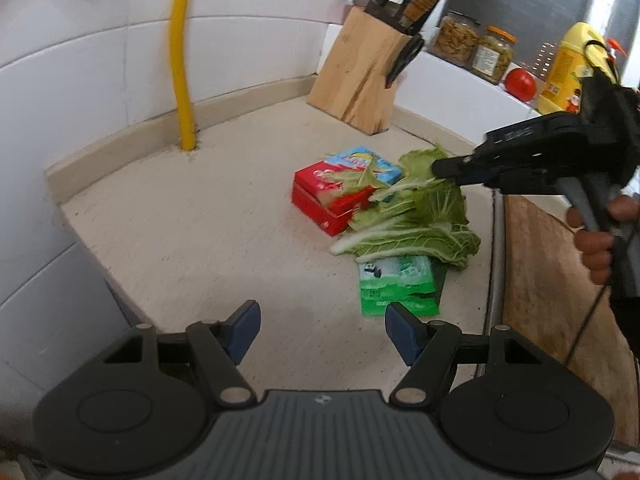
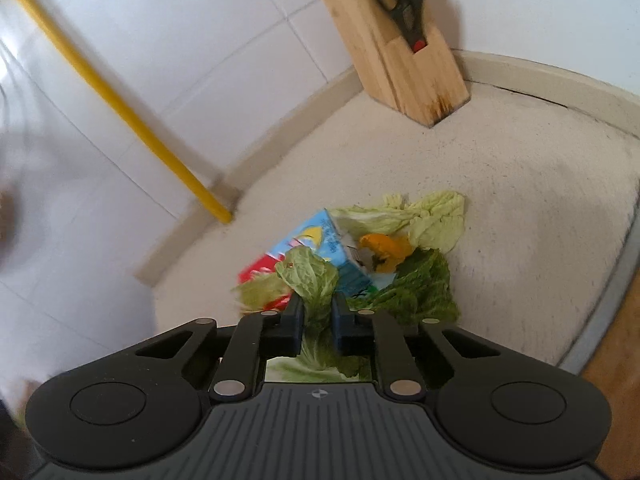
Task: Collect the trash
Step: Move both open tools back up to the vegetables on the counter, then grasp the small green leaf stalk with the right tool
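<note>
A yellow pipe [image 1: 181, 60] stands at the far left, rising from the desk [image 1: 192, 236] up the white tiled wall. The left hand-held gripper [image 1: 320, 330] hovers low in front, released, its blue pads well apart with only bare desk between them. Toward the middle lies the heap of trash. A red box [image 1: 320, 204] sits on the left of it, with a blue carton [image 1: 368, 162] just behind and touching it. Cabbage leaves [image 1: 416, 232] drape over both and spread to the right; the lowest leaf lies with its long axis running left to right, white stalk end pointing left. A green packet [image 1: 396, 284] lies flat nearest the camera, partly under the leaves. In the right wrist view an orange peel [image 2: 386, 254] rests on the carton among the leaves. Behind the heap a wooden knife block [image 1: 360, 80] leans in the corner, holding knives and scissors. The right hand-held gripper [image 2: 317, 316] comes in from the right, clenched on one cabbage leaf [image 2: 314, 280], which stands up from between its pads. Jars [image 1: 472, 42], a tomato [image 1: 520, 84] and a yellow bottle [image 1: 568, 68] stand on the ledge at far right.
</note>
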A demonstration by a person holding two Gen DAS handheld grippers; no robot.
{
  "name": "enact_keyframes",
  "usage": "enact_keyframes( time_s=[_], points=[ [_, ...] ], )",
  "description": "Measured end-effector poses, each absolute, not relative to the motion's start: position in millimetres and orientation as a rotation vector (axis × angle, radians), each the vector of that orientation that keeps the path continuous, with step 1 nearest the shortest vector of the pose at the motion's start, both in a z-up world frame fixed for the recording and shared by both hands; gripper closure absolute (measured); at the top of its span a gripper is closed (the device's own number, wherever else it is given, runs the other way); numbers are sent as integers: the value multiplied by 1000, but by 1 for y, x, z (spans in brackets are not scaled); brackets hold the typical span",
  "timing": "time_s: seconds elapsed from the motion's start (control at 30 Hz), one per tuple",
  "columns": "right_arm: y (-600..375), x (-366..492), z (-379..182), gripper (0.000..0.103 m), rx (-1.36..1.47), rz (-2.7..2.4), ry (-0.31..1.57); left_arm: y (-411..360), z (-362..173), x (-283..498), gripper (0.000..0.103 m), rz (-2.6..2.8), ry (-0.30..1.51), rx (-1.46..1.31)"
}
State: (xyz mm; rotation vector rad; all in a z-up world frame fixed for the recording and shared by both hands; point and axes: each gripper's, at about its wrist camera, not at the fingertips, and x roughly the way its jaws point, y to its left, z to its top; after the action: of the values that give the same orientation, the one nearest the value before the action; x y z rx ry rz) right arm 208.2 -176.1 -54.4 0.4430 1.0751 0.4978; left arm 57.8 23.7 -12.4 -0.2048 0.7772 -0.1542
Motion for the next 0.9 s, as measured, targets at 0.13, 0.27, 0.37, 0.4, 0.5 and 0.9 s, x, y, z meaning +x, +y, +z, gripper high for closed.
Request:
enact_keyframes(
  time_s=[0.13, 0.27, 0.37, 0.4, 0.5, 0.9],
  points=[
    [-202, 192, -35, 86, 575, 510, 1029, 19, -11, 65, 37, -182, 779, -184],
    [-228, 170, -23, 86, 692, 505, 992, 7, -6, 71, 35, -235, 770, -149],
    [-247, 155, -19, 86, 784, 491, 953, -6, -2, 76, 35, -274, 763, -101],
    [-252, 151, -17, 86, 811, 488, 939, -10, 0, 78, 35, -290, 763, -88],
    [-270, 141, -9, 86, 878, 480, 885, -21, 3, 83, 34, -327, 765, -51],
    [-198, 127, -37, 49, 336, 510, 1062, -29, 0, 80, 33, -373, 783, -40]
  ],
)
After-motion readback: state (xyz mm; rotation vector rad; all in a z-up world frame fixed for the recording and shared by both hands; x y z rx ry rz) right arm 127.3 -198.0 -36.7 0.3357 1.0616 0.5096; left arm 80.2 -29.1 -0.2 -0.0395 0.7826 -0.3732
